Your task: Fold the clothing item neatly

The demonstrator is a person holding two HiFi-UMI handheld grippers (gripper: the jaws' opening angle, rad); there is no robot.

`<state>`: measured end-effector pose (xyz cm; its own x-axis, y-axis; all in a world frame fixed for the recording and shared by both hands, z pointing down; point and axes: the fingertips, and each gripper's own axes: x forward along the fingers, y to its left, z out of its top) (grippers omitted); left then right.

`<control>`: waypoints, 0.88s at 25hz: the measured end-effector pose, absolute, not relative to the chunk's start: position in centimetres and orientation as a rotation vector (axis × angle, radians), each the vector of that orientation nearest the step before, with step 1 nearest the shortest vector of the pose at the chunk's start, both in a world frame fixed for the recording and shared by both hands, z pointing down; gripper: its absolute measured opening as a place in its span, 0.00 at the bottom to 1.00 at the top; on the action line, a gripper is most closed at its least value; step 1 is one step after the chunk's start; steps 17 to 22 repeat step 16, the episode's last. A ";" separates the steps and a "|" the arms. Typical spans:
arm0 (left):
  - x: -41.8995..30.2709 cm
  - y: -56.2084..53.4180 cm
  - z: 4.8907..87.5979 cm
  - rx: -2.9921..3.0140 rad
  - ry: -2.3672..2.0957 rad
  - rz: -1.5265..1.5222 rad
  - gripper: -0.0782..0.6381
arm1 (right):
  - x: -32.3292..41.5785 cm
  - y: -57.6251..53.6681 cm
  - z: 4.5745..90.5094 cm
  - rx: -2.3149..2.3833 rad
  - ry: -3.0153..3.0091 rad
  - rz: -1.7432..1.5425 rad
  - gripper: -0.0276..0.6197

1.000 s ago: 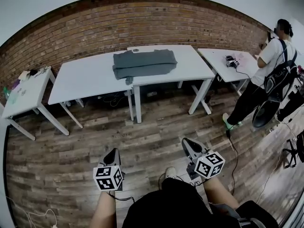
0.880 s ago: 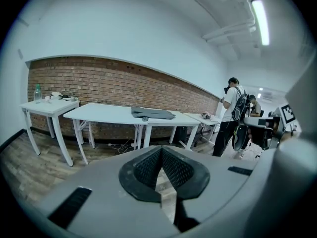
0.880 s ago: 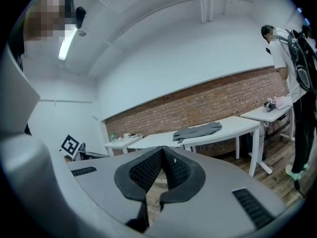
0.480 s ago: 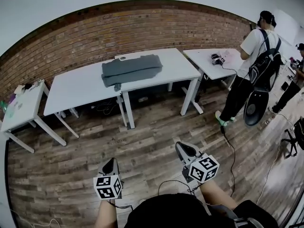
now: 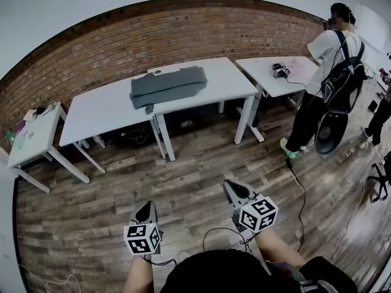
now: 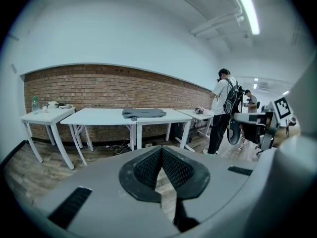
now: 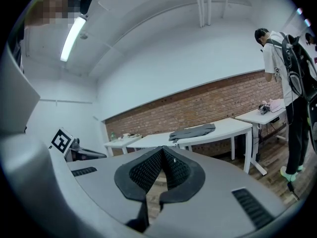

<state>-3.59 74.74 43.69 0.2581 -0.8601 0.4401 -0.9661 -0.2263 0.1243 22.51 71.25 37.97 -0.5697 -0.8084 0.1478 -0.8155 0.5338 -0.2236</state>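
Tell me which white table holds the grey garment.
The table second from right: the grey garment lies mostly on its left end, overlapping its neighbour.

A lab room: brick wall (image 5: 183, 35), white worktables (image 5: 104, 110).

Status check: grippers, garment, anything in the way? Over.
Left gripper and right gripper shut, empty, over wood floor. Grey garment on white table, far off. Person with backpack standing right of it.

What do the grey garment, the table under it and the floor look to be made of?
Grey garment: soft matte cloth, judging by its folds and limp edge.
Table: smooth white top, probably laminate, on white legs that look like painted metal.
Floor: wood-look planks in mixed browns; real wood or vinyl cannot be told.
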 end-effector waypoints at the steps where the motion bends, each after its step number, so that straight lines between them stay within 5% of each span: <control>1: -3.5 75.0 43.7 2.162 -1.668 0.394 0.11 | 22.2 71.4 38.1 1.429 -2.732 0.423 0.04; 22: -4.0 76.8 44.1 2.109 -1.714 0.439 0.11 | 20.5 72.1 38.5 1.317 -2.741 0.416 0.04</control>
